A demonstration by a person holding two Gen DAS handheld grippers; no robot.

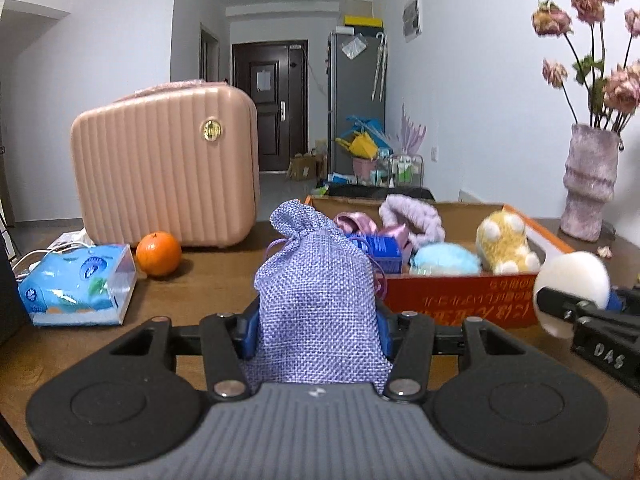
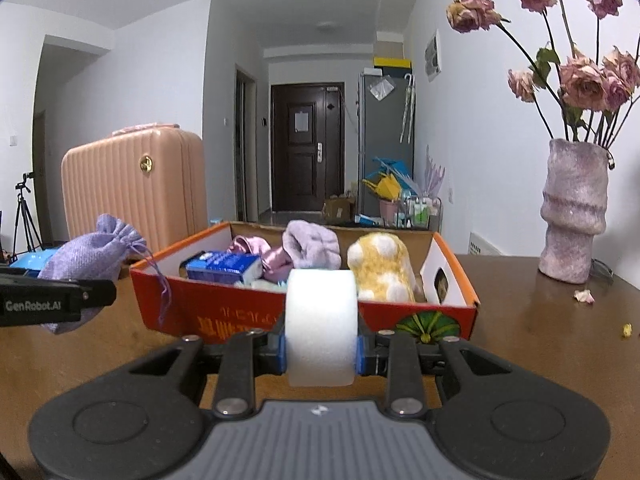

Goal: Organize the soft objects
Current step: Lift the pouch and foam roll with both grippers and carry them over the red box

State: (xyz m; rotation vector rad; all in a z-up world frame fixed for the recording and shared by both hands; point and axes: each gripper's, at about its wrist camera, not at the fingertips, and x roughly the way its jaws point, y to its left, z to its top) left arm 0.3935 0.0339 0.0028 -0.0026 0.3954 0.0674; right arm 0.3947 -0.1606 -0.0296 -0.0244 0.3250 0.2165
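Note:
My left gripper [image 1: 318, 330] is shut on a lilac burlap drawstring pouch [image 1: 316, 292], held above the table just left of the orange cardboard box [image 1: 460, 304]. The pouch also shows in the right wrist view [image 2: 88, 256]. My right gripper [image 2: 320, 350] is shut on a white foam cylinder [image 2: 320, 326], in front of the box's near wall [image 2: 240, 316]. The cylinder also shows in the left wrist view [image 1: 570, 288]. Inside the box lie a yellow spotted plush [image 2: 382, 268], a lilac fluffy headband [image 2: 312, 244], a pink satin item [image 2: 252, 248], a blue packet [image 2: 224, 266] and a light blue puff [image 1: 446, 260].
A pink ribbed suitcase [image 1: 164, 172] stands at the back left with an orange [image 1: 159, 254] and a blue tissue pack [image 1: 78, 284] in front. A purple vase [image 2: 574, 212] of dried roses stands at the right. Petal scraps [image 2: 584, 296] lie on the brown table [image 2: 540, 340].

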